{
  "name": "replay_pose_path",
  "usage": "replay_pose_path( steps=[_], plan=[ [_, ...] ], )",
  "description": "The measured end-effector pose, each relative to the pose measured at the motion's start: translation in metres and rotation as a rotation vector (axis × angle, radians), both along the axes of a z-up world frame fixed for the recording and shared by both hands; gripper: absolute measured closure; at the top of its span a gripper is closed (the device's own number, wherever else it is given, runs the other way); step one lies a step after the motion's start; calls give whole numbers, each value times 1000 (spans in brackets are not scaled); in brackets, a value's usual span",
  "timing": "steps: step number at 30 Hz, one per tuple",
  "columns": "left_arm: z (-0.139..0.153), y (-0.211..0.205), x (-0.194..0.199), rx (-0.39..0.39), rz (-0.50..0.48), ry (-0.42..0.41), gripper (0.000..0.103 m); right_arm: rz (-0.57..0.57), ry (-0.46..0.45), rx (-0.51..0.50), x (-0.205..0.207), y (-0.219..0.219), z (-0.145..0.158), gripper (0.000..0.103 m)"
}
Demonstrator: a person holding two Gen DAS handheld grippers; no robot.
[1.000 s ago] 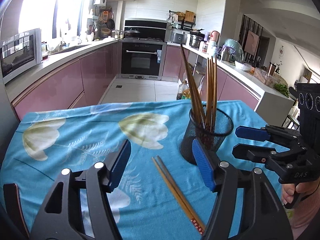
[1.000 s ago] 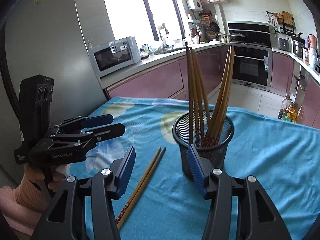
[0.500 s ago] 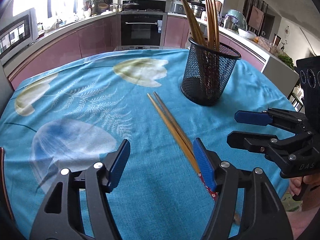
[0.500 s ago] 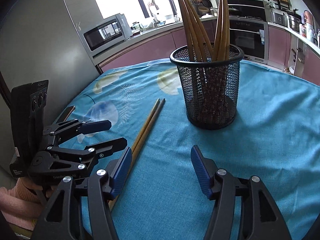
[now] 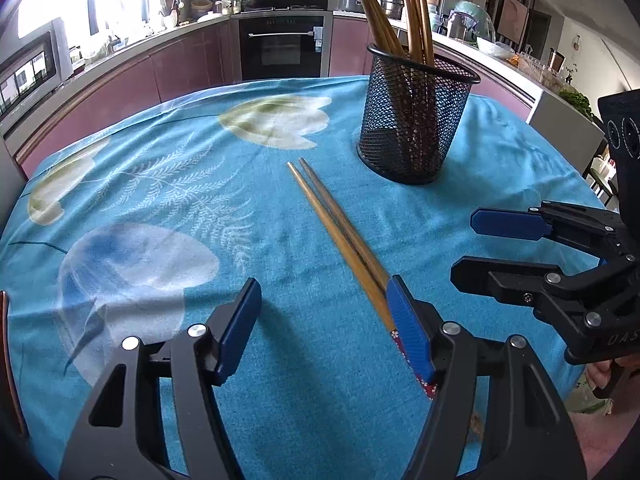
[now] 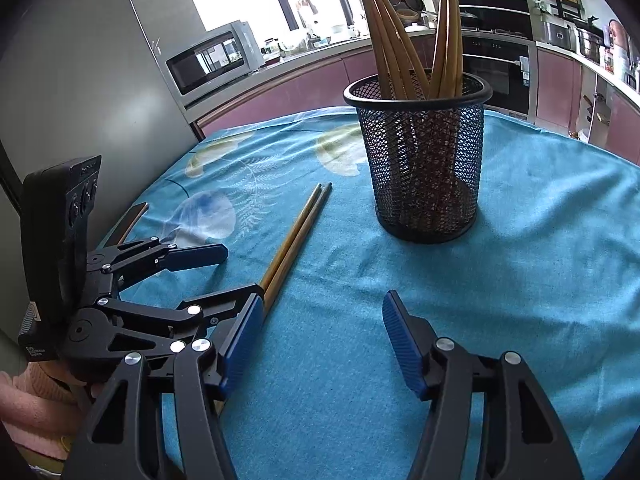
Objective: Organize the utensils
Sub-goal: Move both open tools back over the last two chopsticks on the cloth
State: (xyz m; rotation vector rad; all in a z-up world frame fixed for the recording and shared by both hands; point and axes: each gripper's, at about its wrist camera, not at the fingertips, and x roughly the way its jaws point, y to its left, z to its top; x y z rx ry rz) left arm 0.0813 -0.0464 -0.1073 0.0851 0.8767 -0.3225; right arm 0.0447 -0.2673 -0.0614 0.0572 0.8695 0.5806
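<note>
With both tongs spread empty, the left tongs [image 5: 324,312] should shift right to straddle the two loose chopsticks [image 5: 336,232] lying on the tabletop [image 5: 160,184] near the mesh holder [image 5: 416,120], then pinch both together while the right tongs [image 6: 324,340] wait.

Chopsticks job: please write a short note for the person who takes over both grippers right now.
Left gripper: jaws open, empty, low over the table; its right finger sits by the patterned end of the loose pair of chopsticks.
Right gripper: jaws open, empty.
The pair lies side by side on the blue tablecloth.
Done: several chopsticks stand in the mesh holder.
Left: grasp the pair and put it in the holder.
</note>
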Motion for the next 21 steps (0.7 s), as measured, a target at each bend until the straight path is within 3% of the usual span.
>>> replay_pose_path(
  steps=[10,21],
  plan=[
    [2,15,-7,-60,1,23,60,38,1,-24,6,19,0,46],
    [0,19,-12,-105,-11,39,77,83,11,-121,22,56,-9,75]
  ],
)
